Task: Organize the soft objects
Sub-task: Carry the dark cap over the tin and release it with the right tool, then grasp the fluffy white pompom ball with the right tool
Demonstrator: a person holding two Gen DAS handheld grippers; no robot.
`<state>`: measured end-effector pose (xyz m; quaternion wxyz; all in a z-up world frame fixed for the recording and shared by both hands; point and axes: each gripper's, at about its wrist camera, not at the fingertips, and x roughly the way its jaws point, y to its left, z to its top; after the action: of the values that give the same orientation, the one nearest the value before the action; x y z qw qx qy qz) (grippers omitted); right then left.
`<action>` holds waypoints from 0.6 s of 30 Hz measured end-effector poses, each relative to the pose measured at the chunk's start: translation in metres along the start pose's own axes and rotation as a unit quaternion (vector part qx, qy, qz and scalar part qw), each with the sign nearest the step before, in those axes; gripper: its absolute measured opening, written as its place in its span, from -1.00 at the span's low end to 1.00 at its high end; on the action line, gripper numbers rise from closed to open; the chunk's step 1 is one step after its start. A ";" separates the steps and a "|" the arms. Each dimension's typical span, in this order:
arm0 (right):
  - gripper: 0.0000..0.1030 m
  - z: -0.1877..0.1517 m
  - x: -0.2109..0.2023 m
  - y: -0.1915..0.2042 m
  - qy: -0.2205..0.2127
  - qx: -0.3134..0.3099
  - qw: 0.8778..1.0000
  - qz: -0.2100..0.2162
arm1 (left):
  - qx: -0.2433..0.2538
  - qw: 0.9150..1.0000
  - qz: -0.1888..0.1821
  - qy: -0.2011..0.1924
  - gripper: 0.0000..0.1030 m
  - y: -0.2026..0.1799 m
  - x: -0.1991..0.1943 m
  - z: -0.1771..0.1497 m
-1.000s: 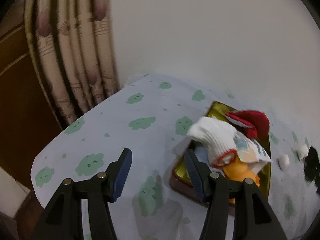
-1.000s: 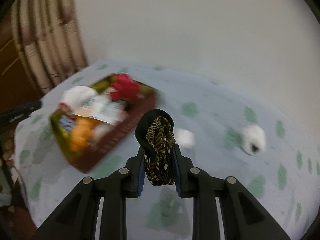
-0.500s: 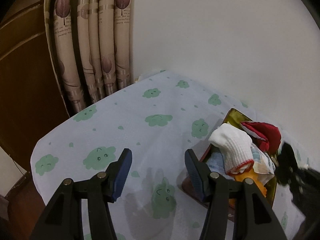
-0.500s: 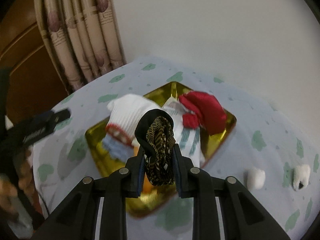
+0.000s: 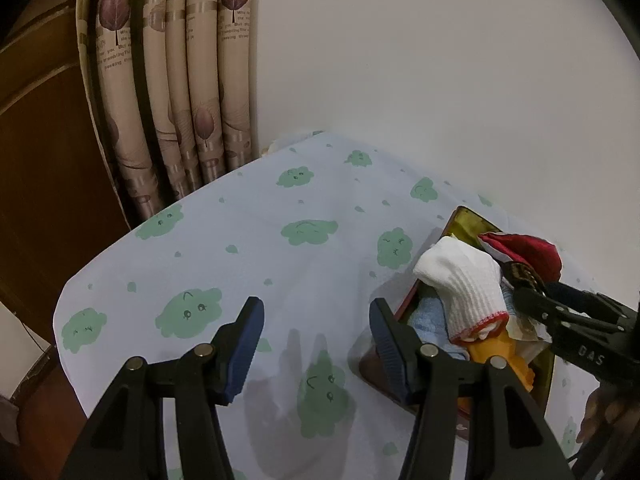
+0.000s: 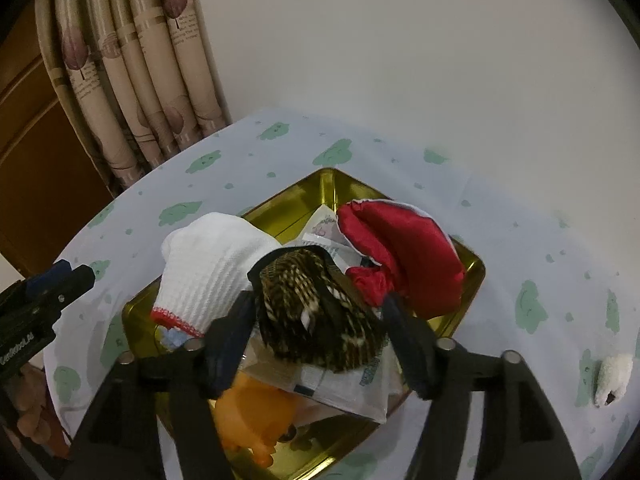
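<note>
Now the right gripper (image 6: 318,318) has its fingers spread over the gold tray (image 6: 474,276), and the brown-striped black sock (image 6: 316,312) lies between them on the pile, its sides apart from both pads. Ahead sit a white glove (image 6: 212,268) to the left and a red pouch (image 6: 404,256) to the right. Off to the right, a small white piece (image 6: 612,376) lies on the counter (image 6: 520,240). The left gripper (image 5: 316,344) hangs with fingers spread wide over bare cloth, the tray's near edge just beside its right finger.
</note>
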<state>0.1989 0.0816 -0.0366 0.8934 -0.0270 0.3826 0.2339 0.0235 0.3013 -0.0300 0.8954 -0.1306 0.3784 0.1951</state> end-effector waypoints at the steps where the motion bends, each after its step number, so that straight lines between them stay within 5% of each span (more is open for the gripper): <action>1: 0.26 0.000 -0.001 0.001 -0.004 -0.001 1.000 -0.002 | 0.000 1.000 -0.003 0.002 0.09 0.000 0.001 0.000; 10: 0.51 -0.015 -0.045 -0.018 -0.038 0.018 0.999 -0.007 | 0.004 1.000 0.000 -0.003 0.09 -0.001 -0.002 -0.001; 18: 0.51 -0.047 -0.077 -0.096 -0.042 0.067 0.993 -0.089 | 0.013 1.000 0.004 -0.003 0.09 -0.004 -0.003 -0.002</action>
<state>0.1627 -0.0450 -0.0286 0.9258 0.0088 0.3553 0.1287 0.0221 0.2957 -0.0284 0.8973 -0.1172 0.3785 0.1943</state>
